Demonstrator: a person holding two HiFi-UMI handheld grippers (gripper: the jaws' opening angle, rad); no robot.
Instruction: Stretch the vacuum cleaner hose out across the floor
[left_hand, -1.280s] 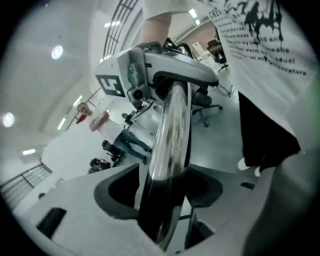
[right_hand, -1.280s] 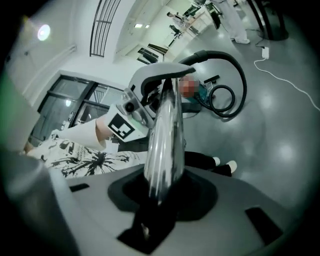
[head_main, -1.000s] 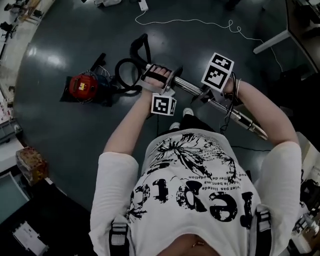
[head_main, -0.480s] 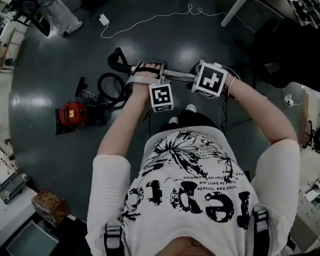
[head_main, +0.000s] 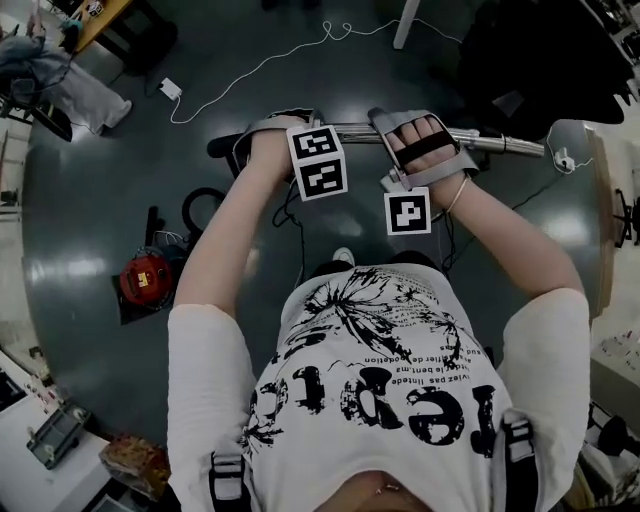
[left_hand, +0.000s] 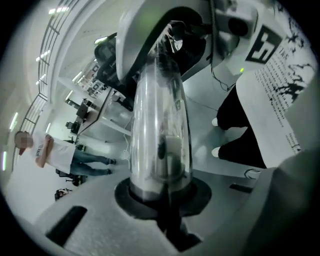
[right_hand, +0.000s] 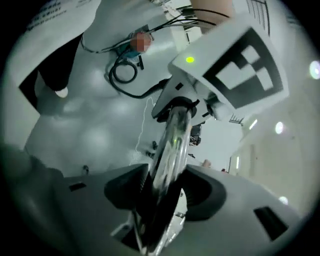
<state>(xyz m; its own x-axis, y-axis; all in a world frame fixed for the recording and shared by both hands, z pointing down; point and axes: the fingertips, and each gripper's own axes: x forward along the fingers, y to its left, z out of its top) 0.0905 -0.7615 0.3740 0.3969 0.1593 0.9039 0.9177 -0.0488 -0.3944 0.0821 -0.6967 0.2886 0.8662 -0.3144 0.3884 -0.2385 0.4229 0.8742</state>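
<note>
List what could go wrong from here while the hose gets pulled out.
The jaws of the right gripper are opening around the metal tube; only the left gripper clamps it, so it may sag or twist.
The hose lies looped near the red vacuum cleaner; pulling might drag or tip it.
The white floor cable could snag.

A white cable (head_main: 250, 70) snakes across the dark floor (head_main: 90, 220), a white adapter (head_main: 170, 90) beside its end.
</note>
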